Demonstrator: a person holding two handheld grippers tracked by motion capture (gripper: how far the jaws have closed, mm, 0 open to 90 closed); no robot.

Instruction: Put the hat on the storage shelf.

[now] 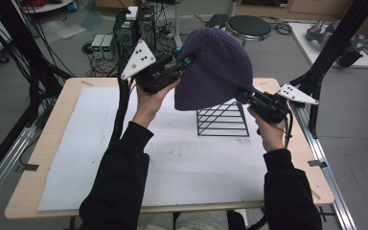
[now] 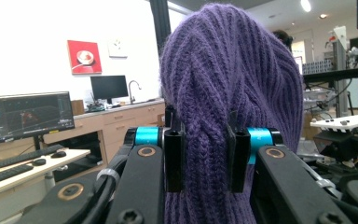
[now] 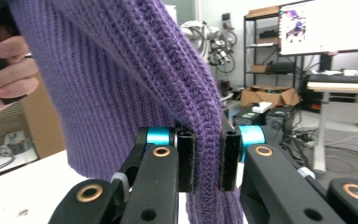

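Observation:
A purple knitted beanie (image 1: 214,69) hangs in the air over the table, stretched between both grippers above a black wire stand (image 1: 222,119). My left gripper (image 1: 181,63) is shut on the beanie's left edge; in the left gripper view the knit (image 2: 223,93) is pinched between the black pads (image 2: 174,158). My right gripper (image 1: 247,94) is shut on the beanie's lower right rim, and its own view has a fold of the ribbed knit (image 3: 135,74) clamped between the pads (image 3: 186,161). The beanie hides the top of the stand.
A white mat (image 1: 124,163) covers most of the wooden table (image 1: 52,134). Black frame posts (image 1: 335,43) rise at the right and left. Beyond the far edge are cables, power boxes (image 1: 124,31) and a round stool (image 1: 248,26) on the floor.

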